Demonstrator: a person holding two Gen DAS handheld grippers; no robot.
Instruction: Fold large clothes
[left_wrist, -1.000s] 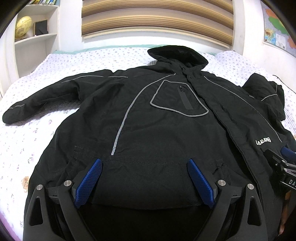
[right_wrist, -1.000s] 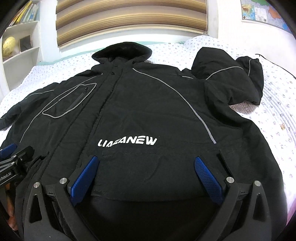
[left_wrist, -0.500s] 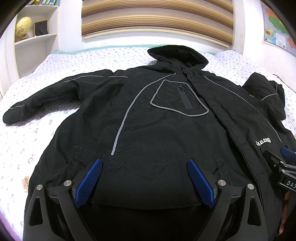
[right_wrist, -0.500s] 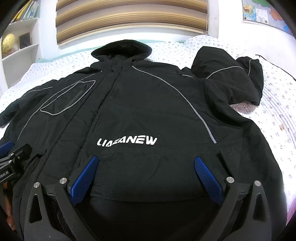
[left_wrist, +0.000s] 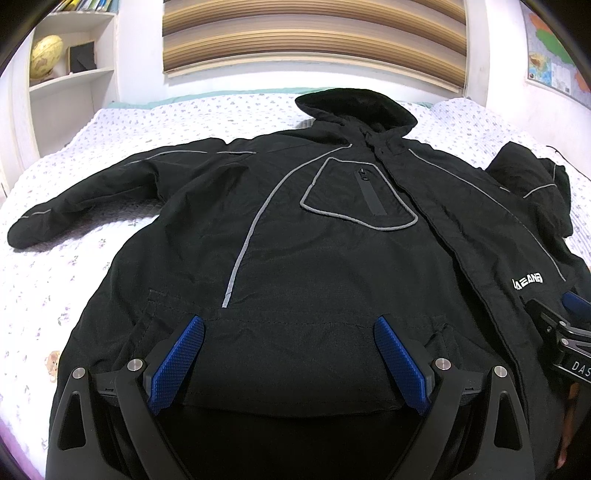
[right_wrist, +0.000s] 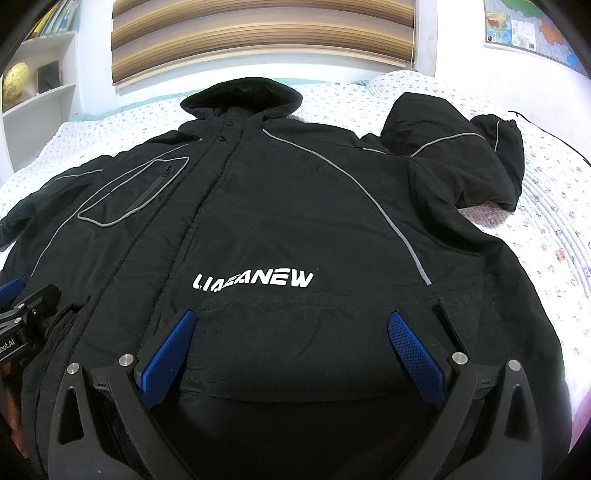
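A large black hooded jacket with grey piping lies front up on the bed; it also shows in the right wrist view. Its left sleeve lies stretched out flat. Its right sleeve is bunched up by the shoulder. My left gripper is open and empty over the hem on the jacket's left half. My right gripper is open and empty over the hem below the white logo. Each gripper shows at the edge of the other's view.
The bed has a white flowered cover. A white shelf with a globe stands at the back left. A striped headboard is behind the bed and a wall map hangs at the right.
The right wrist view has shifted a little to the left across the jacket. The left gripper has hardly moved. Both grippers stay open.
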